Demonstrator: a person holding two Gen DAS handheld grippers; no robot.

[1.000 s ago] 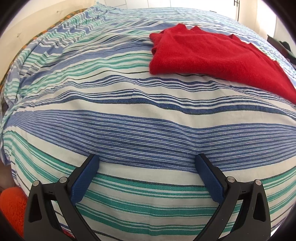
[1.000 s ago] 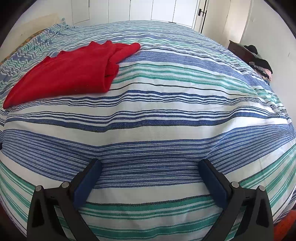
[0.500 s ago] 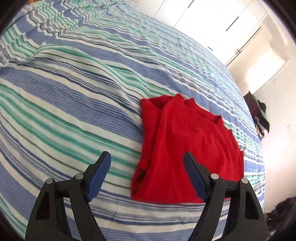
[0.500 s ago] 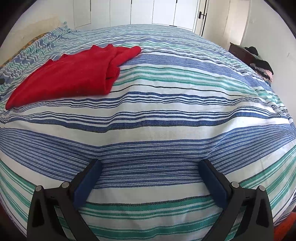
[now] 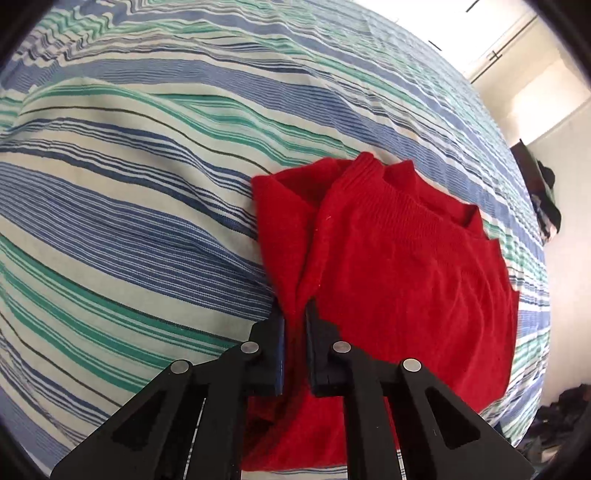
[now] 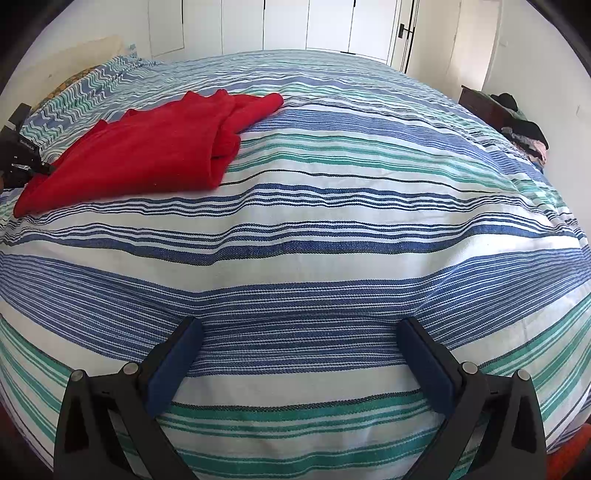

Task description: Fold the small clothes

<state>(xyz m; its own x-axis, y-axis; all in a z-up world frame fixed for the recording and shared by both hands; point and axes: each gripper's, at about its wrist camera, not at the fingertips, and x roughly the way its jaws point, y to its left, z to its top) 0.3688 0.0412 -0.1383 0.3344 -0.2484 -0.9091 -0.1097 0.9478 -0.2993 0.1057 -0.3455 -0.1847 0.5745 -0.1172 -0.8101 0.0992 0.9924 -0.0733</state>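
A red knit sweater point(image 5: 399, 266) lies partly folded on the striped bedspread point(image 5: 129, 206). My left gripper point(image 5: 295, 314) is shut on the sweater's near left edge, with a ridge of red cloth pinched between the blue pads. In the right wrist view the sweater point(image 6: 147, 151) lies at the far left of the bed, and the left gripper's black body point(image 6: 18, 155) shows at its left end. My right gripper point(image 6: 299, 328) is open and empty, low over the bedspread point(image 6: 332, 240) near the front, well away from the sweater.
White closet doors point(image 6: 306, 22) stand behind the bed. A dark dresser with piled clothes point(image 6: 517, 118) stands at the right wall. Clothes lie on the floor point(image 5: 554, 424) at the bed's right side.
My left gripper moved in to the sweater's near edge and shut on it; half a second ago it was open above it. My right gripper has barely moved.
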